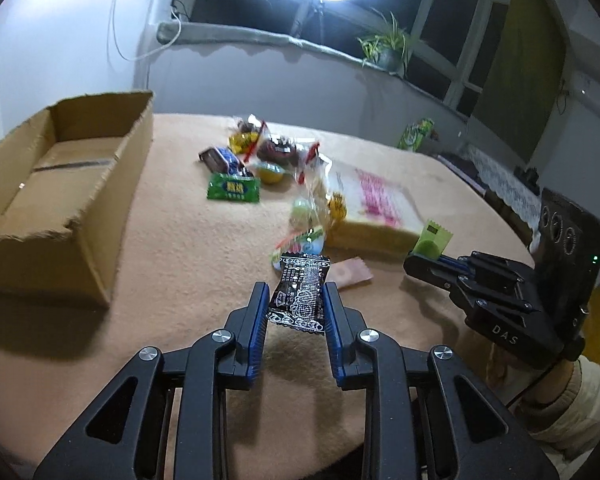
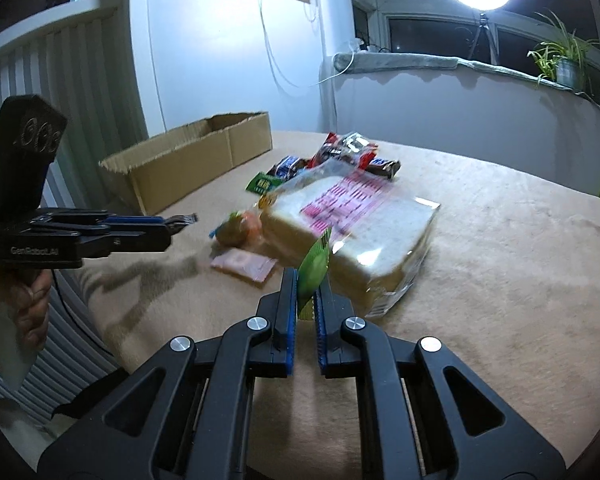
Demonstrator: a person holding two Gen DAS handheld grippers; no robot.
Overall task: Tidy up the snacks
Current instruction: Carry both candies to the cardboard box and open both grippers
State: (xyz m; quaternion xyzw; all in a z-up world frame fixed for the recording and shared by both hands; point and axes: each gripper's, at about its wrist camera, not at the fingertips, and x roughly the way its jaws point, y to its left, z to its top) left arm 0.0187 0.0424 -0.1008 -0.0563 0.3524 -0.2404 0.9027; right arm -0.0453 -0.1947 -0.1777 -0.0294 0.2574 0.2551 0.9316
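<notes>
Two packets are aloft: left tongs pinch a black sachet, right tongs nip a green sachet by its edge, which could slip before reaching the cardboard box far left.

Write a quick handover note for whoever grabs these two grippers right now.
Left gripper: shut on a black snack packet, held above the table.
Right gripper: shut on a green packet, beside the bread loaf.
Cardboard box: open, looks empty, on the left.
Done: nothing boxed yet.
Left: probably drop both packets in, then the snack pile and the pink packet.
</notes>
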